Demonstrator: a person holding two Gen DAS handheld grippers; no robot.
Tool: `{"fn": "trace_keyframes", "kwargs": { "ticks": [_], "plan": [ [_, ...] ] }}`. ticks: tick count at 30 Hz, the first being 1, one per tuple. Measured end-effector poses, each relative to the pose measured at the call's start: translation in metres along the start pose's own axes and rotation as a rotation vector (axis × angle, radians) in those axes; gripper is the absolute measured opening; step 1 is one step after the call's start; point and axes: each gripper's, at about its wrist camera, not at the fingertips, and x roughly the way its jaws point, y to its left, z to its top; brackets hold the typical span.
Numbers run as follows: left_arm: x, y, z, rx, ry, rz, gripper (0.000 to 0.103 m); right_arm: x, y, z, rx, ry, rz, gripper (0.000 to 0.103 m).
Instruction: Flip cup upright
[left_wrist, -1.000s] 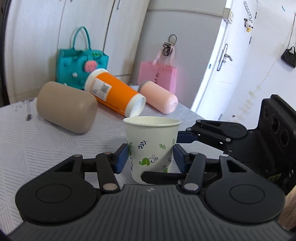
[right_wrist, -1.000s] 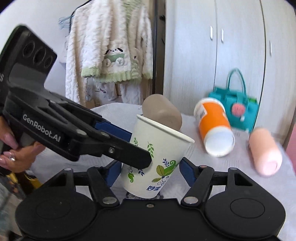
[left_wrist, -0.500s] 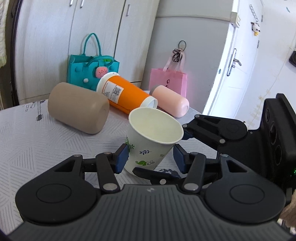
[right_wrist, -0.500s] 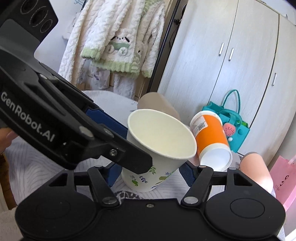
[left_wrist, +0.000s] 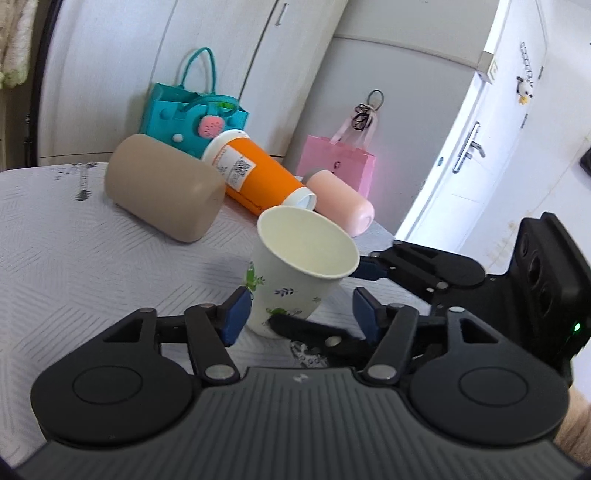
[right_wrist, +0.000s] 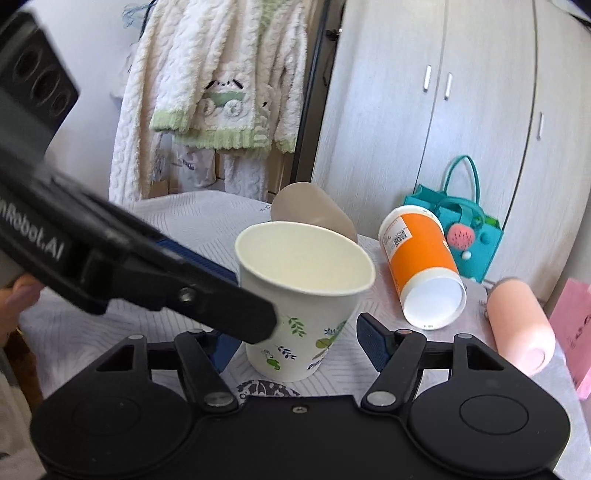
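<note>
A white paper cup with leaf prints (left_wrist: 295, 273) stands mouth up on the table's patterned cloth, also in the right wrist view (right_wrist: 303, 295). My left gripper (left_wrist: 301, 314) is open, its blue pads either side of the cup's base, not pressing it. My right gripper (right_wrist: 295, 343) is open around the same cup from another side. The left gripper's black finger (right_wrist: 207, 295) crosses in front of the cup in the right wrist view. The right gripper's fingers (left_wrist: 413, 258) show beside the cup in the left wrist view.
Behind the cup lie a beige cup (left_wrist: 166, 192), an orange cup (left_wrist: 255, 177) and a pink cup (left_wrist: 340, 203), all on their sides. A teal bag (left_wrist: 192, 110) and a pink bag (left_wrist: 336, 162) stand at the back. The table edge is at the right.
Both grippers have opened and let go of the cup. Both cameras have risen and now look down into the cup's mouth. The cup has settled upright on the cloth.
</note>
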Motion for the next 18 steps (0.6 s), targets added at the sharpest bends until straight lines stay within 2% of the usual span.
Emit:
{"fn": "trace_keyframes", "kwargs": {
  "ticks": [5, 9, 13, 18],
  "plan": [
    [-0.015, -0.007, -0.006, -0.014, -0.014, 0.094, 0.067, -0.014, 0.001, -0.003, 0.025, -0.007, -0.007, 0.076],
    [-0.031, -0.016, -0.009, -0.049, -0.009, 0.123, 0.069, -0.031, 0.002, -0.006, 0.062, -0.018, -0.002, 0.077],
    [-0.05, -0.034, -0.013, -0.011, -0.029, 0.212, 0.075, -0.051, 0.002, -0.009, 0.089, -0.037, -0.012, 0.077],
    [-0.068, -0.055, -0.018, 0.009, -0.044, 0.287, 0.082, -0.077, 0.005, -0.008, 0.095, -0.063, -0.025, 0.081]
  ]
}}
